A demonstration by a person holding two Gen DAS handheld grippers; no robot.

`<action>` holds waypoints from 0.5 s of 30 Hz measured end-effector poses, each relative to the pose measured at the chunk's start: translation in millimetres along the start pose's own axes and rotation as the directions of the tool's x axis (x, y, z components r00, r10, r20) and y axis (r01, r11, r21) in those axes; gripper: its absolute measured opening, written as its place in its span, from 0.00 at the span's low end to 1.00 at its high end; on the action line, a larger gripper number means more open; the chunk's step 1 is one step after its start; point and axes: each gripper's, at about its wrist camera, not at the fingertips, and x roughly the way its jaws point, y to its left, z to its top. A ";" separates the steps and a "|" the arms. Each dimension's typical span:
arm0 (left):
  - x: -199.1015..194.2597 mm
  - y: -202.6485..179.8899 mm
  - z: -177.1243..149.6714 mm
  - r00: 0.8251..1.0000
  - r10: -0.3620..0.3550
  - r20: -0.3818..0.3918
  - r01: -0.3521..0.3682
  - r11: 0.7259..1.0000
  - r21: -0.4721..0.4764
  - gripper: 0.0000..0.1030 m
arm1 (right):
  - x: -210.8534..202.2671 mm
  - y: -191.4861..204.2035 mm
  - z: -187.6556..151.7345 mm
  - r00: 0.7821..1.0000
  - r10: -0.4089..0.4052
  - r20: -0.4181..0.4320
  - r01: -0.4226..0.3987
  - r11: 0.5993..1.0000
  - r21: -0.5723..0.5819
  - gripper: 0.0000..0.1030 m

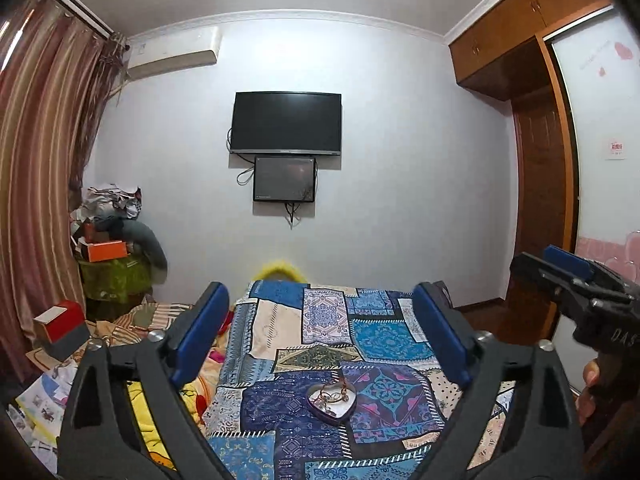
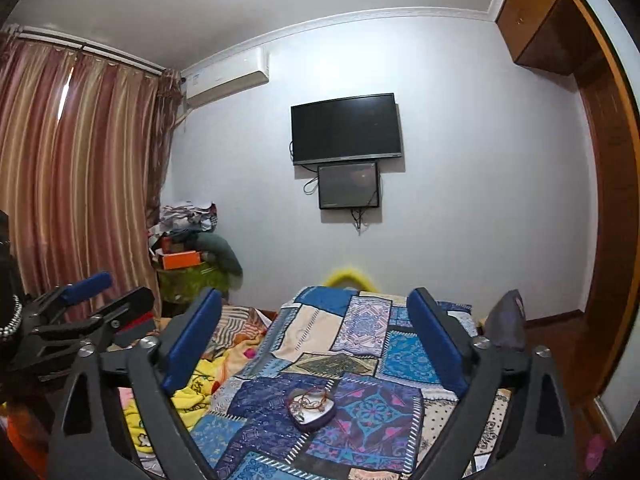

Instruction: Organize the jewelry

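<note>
Between the left gripper's (image 1: 320, 312) matt black plastic arms, with their blue pads (image 1: 200, 332) of smooth, rubbery look, lies a printed cloth quilt (image 1: 320, 344), soft and matt. Close below them a heart tray (image 1: 331, 399) with a smooth, faintly glossy rim holds shiny metal chains (image 1: 334, 394). Far ahead hangs a glossy black TV (image 1: 286, 122) on a matt painted wall. To the left hang sheeny striped cloth curtains (image 1: 40, 160); to the right stands a polished wood wardrobe (image 1: 520, 20). The right gripper (image 2: 316, 316) shows bright metal screws (image 2: 482, 342).
</note>
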 end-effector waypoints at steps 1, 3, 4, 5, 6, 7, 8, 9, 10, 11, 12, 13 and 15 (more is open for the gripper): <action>-1.1 -0.7 -0.7 1.000 0.003 0.000 -0.003 1.000 0.000 0.95 | -0.9 -0.4 -0.7 1.000 -0.005 0.004 0.005 1.000 0.006 0.99; -4.8 -2.3 -2.2 1.000 0.016 0.007 -0.016 1.000 0.004 0.97 | -3.8 -1.3 0.1 1.000 -0.009 0.014 0.008 1.000 0.015 0.99; -6.9 -2.6 -3.7 1.000 0.023 0.010 -0.023 1.000 0.007 0.99 | -4.5 -2.1 0.3 1.000 -0.005 0.015 0.005 1.000 0.018 0.99; -7.9 -3.5 -4.4 0.999 0.030 0.012 -0.030 1.000 0.010 0.99 | -4.5 -3.1 0.9 1.000 -0.001 0.012 0.001 1.000 0.020 0.99; -8.5 -4.3 -4.9 0.999 0.035 0.011 -0.035 0.999 0.013 0.99 | -4.1 -3.5 1.3 1.000 0.001 0.011 -0.001 1.000 0.021 0.99; -7.7 -4.1 -5.7 0.999 0.036 0.008 -0.036 0.999 0.015 0.99 | -6.5 -3.5 1.3 1.000 0.001 0.011 -0.001 1.000 0.019 0.99; -7.2 -4.2 -6.2 0.999 0.035 0.004 -0.035 0.999 0.016 0.99 | -6.7 -3.8 1.6 1.000 0.000 0.011 0.000 1.000 0.017 0.99; -7.3 -4.5 -6.7 0.999 0.035 0.002 -0.035 0.999 0.017 0.99 | -6.4 -4.3 0.8 1.000 0.000 0.012 0.000 1.000 0.016 0.99; -7.7 -4.7 -6.0 0.999 0.035 0.001 -0.035 0.999 0.018 0.99 | -4.8 -4.2 1.8 1.000 0.001 0.010 -0.001 1.000 0.014 0.99; -6.6 -4.3 -6.6 0.999 0.036 0.001 -0.036 0.999 0.020 0.99 | -11.5 -3.0 -1.6 1.000 0.001 0.010 -0.002 1.000 0.012 1.00; -6.5 -4.7 -7.2 0.999 0.038 0.002 -0.038 0.999 0.021 0.99 | -11.5 -2.6 -1.9 1.000 0.001 0.010 -0.001 1.000 0.011 1.00; -6.8 -5.5 -8.1 0.999 0.039 0.002 -0.039 0.999 0.022 0.99 | -10.6 -2.4 -1.1 1.000 -0.001 0.009 0.001 1.000 0.008 1.00; -5.8 -6.5 -9.3 0.999 0.038 -0.001 -0.038 0.999 0.024 0.99 | -14.7 -2.0 -4.8 1.000 -0.002 0.008 0.002 1.000 0.005 1.00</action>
